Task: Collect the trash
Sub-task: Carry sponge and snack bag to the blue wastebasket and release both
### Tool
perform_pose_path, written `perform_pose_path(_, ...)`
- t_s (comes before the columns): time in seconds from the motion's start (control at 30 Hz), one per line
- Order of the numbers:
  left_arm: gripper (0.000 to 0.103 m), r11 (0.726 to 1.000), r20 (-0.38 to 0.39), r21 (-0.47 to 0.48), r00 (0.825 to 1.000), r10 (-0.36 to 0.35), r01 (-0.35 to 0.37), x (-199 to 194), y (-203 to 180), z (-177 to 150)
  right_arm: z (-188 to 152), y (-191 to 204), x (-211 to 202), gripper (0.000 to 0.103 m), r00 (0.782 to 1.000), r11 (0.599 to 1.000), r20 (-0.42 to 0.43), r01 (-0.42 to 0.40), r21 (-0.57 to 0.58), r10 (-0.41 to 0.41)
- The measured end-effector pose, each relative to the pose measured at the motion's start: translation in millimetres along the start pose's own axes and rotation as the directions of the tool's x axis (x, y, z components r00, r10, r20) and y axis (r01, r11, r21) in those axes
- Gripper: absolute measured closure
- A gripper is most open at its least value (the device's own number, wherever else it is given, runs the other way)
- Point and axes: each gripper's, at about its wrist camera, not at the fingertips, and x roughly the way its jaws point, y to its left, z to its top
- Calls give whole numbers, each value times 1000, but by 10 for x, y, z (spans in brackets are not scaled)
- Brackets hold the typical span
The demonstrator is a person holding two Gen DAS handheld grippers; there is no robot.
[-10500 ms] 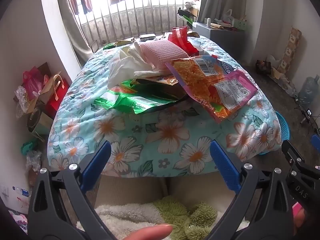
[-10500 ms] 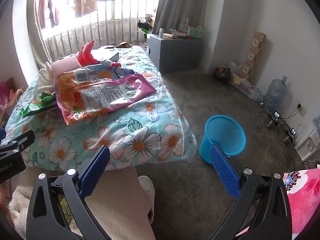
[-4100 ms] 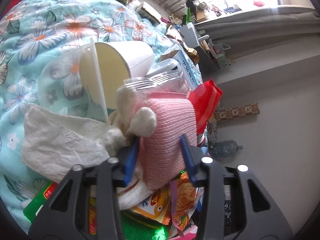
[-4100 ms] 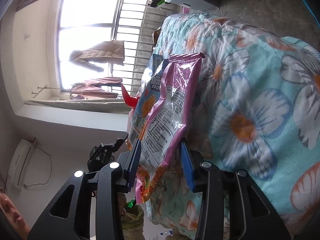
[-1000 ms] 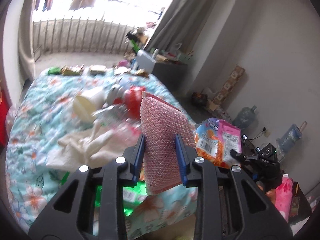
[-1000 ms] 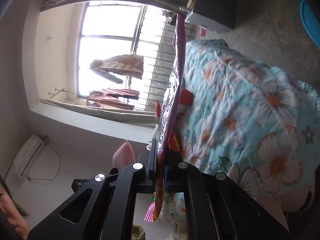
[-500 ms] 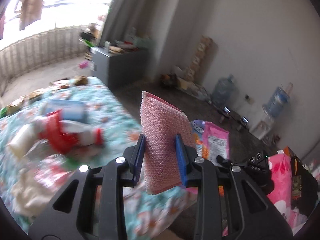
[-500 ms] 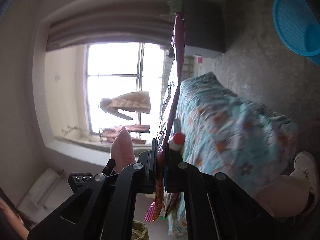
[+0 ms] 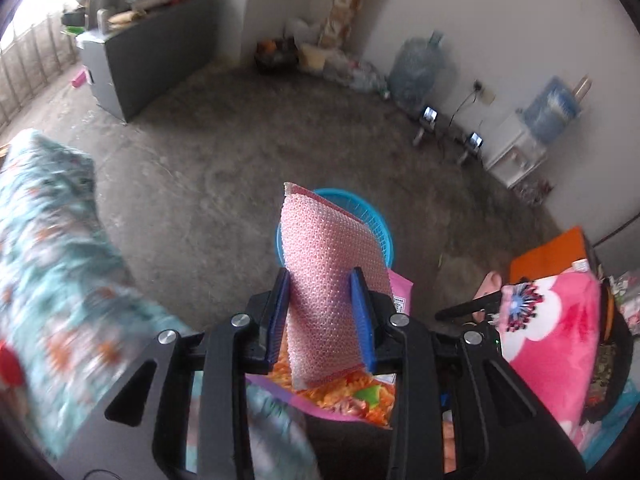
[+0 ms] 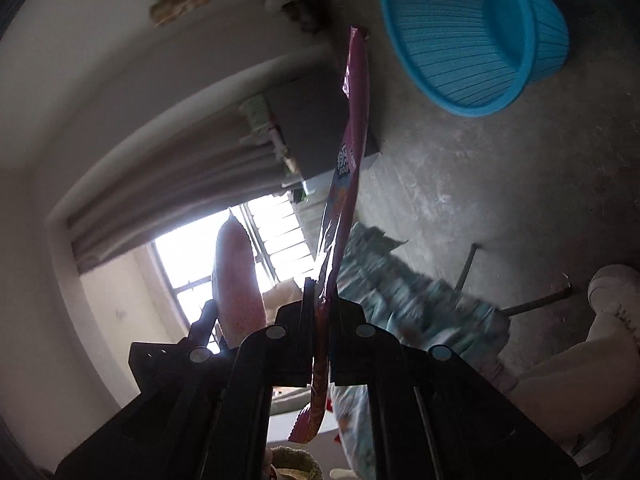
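Note:
My left gripper (image 9: pixel 322 314) is shut on a pink woven pad (image 9: pixel 328 264), held upright above the floor. Just beyond the pad stands the blue plastic basket (image 9: pixel 380 228), partly hidden by it. My right gripper (image 10: pixel 322 296) is shut on a pink and orange snack bag (image 10: pixel 348 152), seen edge-on and pointing toward the blue basket (image 10: pixel 472 36) at the top right. The same snack bag (image 9: pixel 352 396) shows below the left fingers. In the right wrist view the pink pad (image 10: pixel 236 276) and the left gripper's dark body appear at the left.
The floral bed cover (image 9: pixel 52 280) lies at the left, blurred. A grey cabinet (image 9: pixel 132 60) stands at the far wall, water bottles (image 9: pixel 416 68) and cables along the right wall. A pink flowered bag (image 9: pixel 548 328) is at the right. A white shoe (image 10: pixel 616 288) rests on the floor.
Both grippers have swung away from the bed toward the floor. The blue basket now sits right behind the pink pad and larger in the right wrist view. Both grips are unchanged.

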Motion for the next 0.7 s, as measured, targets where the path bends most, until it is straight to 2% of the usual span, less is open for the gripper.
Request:
perform_pose_path(0.17,74,999,-79,25,996,40,-38,759,-193,272,479,-199,43,97,998,995,65,12,103,-18)
perform_pose_path(0.27,73,998,-132,12,989,67,-66,1159,-224,392,763,-329,106,93,995,984,93,22,177,-39)
perform_pose_path(0.3,68,998,-140,-4,988,66,-67,1310,-224,459,883,-387,123,86,993,979,109,23,203,-46)
perform_pose_path(0.33,62,998,-147,-13,987,63,-66,1398,-235,479,972,-418,128,68,992,976,115,18,217,-43)
perform_pose_path(0.37,49,997,-165,-23,984,68,-73,1521,-249,526,1086,-490,143,57,991,969,122,26,245,-58)
perform_pose_path(0.4,45,995,-177,-39,981,83,-91,1633,-252,563,1163,-570,140,46,989,959,134,29,281,-69)
perform_pose_path(0.47,45,992,-174,-78,981,83,-98,1708,-257,581,1237,-678,60,45,983,941,163,29,336,-89)
perform_pose_path(0.53,43,992,-164,-102,985,57,-75,1677,-262,560,1180,-737,61,39,981,937,177,11,348,-77)
perform_pose_path(0.6,42,995,-157,-91,987,36,-51,1616,-301,538,1116,-709,47,38,982,945,175,13,327,-74)
perform_pose_path(0.7,41,998,-125,-49,991,42,-49,1399,-356,496,986,-650,-46,38,984,954,162,25,299,-77)
